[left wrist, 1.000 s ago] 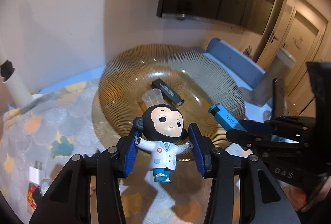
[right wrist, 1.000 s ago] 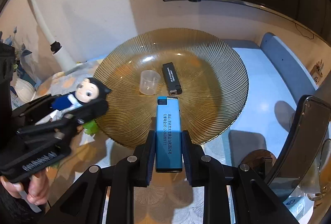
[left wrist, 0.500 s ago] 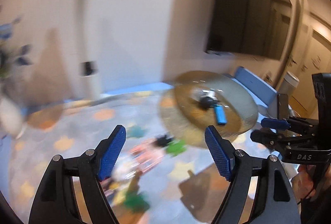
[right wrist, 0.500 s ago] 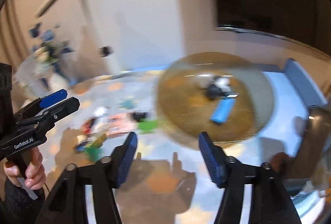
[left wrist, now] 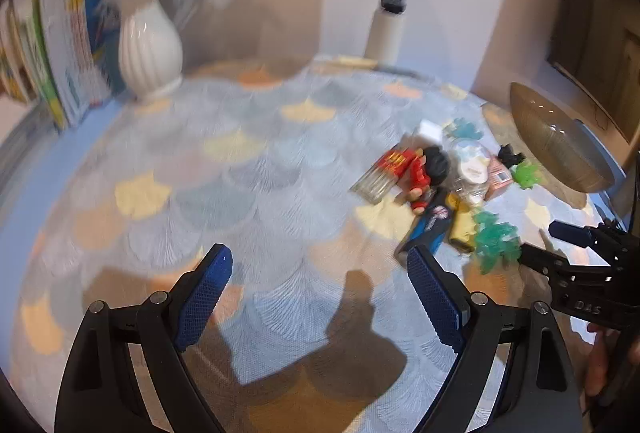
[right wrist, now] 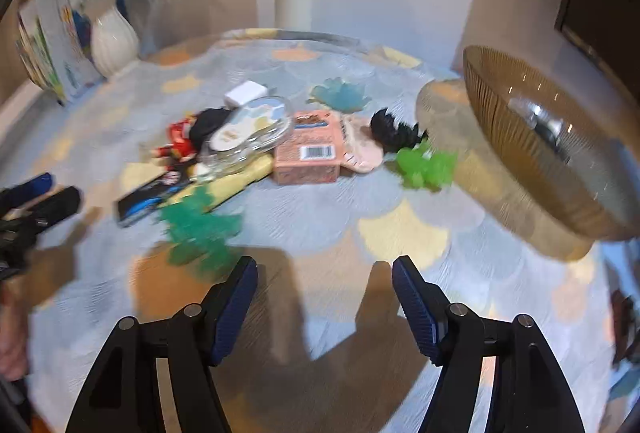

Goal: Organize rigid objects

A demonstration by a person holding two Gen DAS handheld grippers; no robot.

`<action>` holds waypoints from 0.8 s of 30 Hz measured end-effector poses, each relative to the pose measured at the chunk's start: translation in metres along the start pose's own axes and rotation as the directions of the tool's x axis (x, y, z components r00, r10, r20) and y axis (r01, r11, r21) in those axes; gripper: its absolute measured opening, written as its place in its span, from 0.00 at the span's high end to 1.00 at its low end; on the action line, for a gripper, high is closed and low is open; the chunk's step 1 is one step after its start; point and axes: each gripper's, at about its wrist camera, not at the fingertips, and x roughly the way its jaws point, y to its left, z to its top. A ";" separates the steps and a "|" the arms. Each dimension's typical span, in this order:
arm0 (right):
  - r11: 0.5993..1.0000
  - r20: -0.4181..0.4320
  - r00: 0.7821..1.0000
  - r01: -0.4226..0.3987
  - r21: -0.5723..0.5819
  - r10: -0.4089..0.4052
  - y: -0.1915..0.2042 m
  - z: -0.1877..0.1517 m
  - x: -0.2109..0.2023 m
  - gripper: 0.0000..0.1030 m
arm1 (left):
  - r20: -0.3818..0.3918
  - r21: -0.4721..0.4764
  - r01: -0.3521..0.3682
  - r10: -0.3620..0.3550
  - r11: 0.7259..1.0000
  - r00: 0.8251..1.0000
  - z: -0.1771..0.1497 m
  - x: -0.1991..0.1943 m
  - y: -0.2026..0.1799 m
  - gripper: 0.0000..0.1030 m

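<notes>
Clutter (right wrist: 256, 149) lay heaped on the tabletop (left wrist: 224, 193) just left of the bowl (right wrist: 540, 153), awaiting sorting. Left tool (left wrist: 318, 297) and right tool (right wrist: 325, 307) hung empty over the cloth beside the heap, jaws spreading, probably to take another piece.

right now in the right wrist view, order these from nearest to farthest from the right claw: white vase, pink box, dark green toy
1. Dark green toy, just ahead and left of the right claw, whose jaws are opening with nothing between them.
2. Pink box, mid-table in the pile, further ahead.
3. White vase, far back left by the wall.
</notes>
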 end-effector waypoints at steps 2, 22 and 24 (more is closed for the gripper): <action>0.999 -0.009 0.999 0.053 -0.005 -0.053 0.001 0.002 0.006 0.07 | 0.029 -0.001 0.012 -0.012 1.000 1.000 -0.001 -0.005 -0.002 0.14; 0.984 -0.022 1.000 0.004 0.177 0.000 -0.020 -0.008 0.016 0.00 | -0.013 -0.011 0.010 -0.010 1.000 1.000 -0.004 0.002 -0.002 0.14; 0.984 -0.022 1.000 0.004 0.177 0.000 -0.020 -0.008 0.017 0.00 | -0.005 -0.009 -0.002 0.002 1.000 1.000 -0.005 0.000 -0.003 0.14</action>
